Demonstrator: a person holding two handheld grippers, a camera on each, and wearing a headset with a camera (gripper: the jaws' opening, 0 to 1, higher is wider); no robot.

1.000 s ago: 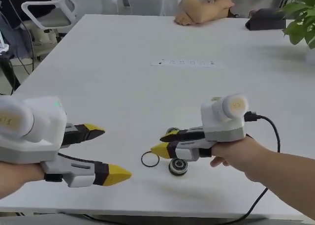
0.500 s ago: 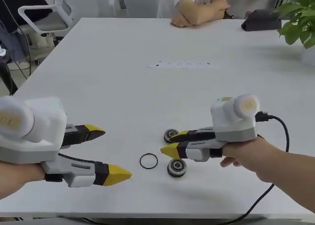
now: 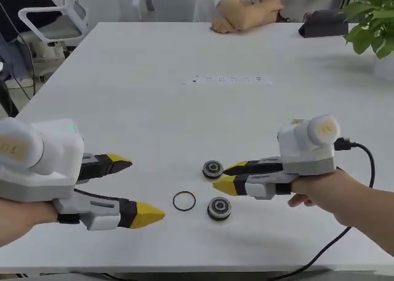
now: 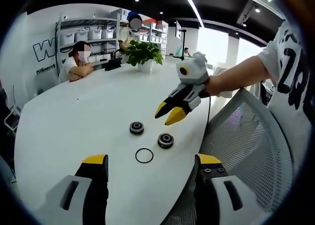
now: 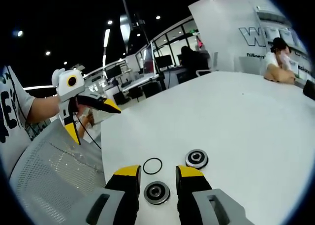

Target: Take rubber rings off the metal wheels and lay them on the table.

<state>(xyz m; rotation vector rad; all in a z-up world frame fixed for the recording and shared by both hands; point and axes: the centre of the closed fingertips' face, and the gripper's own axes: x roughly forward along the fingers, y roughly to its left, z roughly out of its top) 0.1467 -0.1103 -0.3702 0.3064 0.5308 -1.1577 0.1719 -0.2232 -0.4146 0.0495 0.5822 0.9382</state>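
Note:
Two small metal wheels lie near the table's front edge, one farther [image 3: 213, 169] and one nearer [image 3: 220, 208], both with dark rims. A loose black rubber ring [image 3: 184, 201] lies flat just left of the nearer wheel. My right gripper [image 3: 226, 178] hovers to the right of the wheels, open and holding nothing. In the right gripper view the nearer wheel [image 5: 156, 192] shows low between its jaws, beside the ring [image 5: 152, 166] and the farther wheel [image 5: 197, 158]. My left gripper [image 3: 140, 190] stands wide open and holding nothing, left of the ring [image 4: 144, 155].
The white table [image 3: 154, 102] stretches far ahead. A person's folded arms [image 3: 243, 13] rest at its far edge, beside a dark bag [image 3: 323, 24] and a green plant [image 3: 372, 23]. A cable [image 3: 345, 232] trails from the right gripper. An office chair [image 3: 52, 26] stands at the left.
My right gripper has drawn back to the right, off the wheels, so the farther wheel now shows in full. The left gripper, ring and wheels have stayed put.

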